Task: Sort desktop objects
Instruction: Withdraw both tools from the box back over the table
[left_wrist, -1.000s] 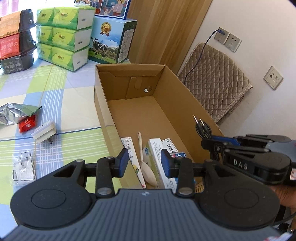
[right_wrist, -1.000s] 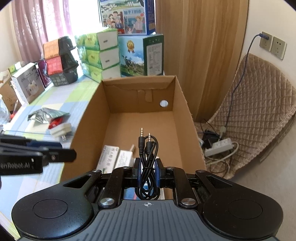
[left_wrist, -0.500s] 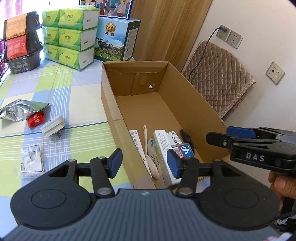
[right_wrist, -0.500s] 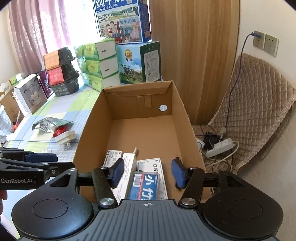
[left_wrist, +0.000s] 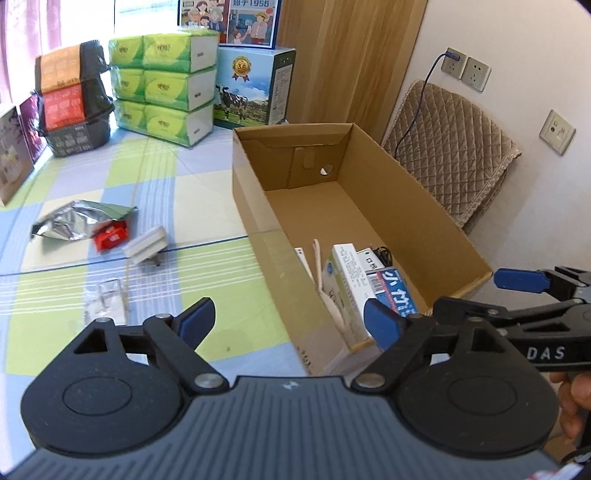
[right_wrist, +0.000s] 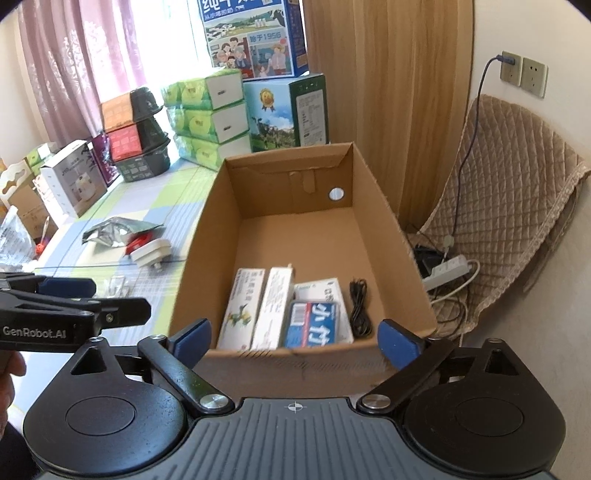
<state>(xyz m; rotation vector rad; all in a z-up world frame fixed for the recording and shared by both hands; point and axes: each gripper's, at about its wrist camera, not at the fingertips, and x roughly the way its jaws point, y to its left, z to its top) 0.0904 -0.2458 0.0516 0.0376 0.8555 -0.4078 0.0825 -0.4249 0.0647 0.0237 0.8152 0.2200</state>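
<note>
An open cardboard box (right_wrist: 384, 236) (left_wrist: 424, 206) stands on the checked tablecloth (left_wrist: 110, 177). Inside it lie several small medicine boxes (right_wrist: 277, 306), a spoon (left_wrist: 317, 258) and a coiled black audio cable (right_wrist: 359, 306) by the right wall. My right gripper (right_wrist: 295, 338) hovers open and empty at the box's near end. My left gripper (left_wrist: 288, 319) is open and empty over the box's near left corner. On the cloth left of the box lie a silver foil pouch (left_wrist: 77, 221), a red packet (left_wrist: 110, 236), a white plug adapter (left_wrist: 146, 245) and a clear plastic hook (left_wrist: 105, 301).
Green tissue packs (left_wrist: 166, 81), milk cartons (left_wrist: 255, 88) and black bowls (left_wrist: 74, 107) line the far table edge. More boxes (right_wrist: 74, 181) stand at the left. A quilted chair (right_wrist: 517, 199) and a power strip (right_wrist: 447, 271) sit right of the box, below the wall sockets (right_wrist: 522, 72).
My right gripper opened and dropped the black audio cable into the box, then drew back and up. My left gripper opened wider and pulled back too.
</note>
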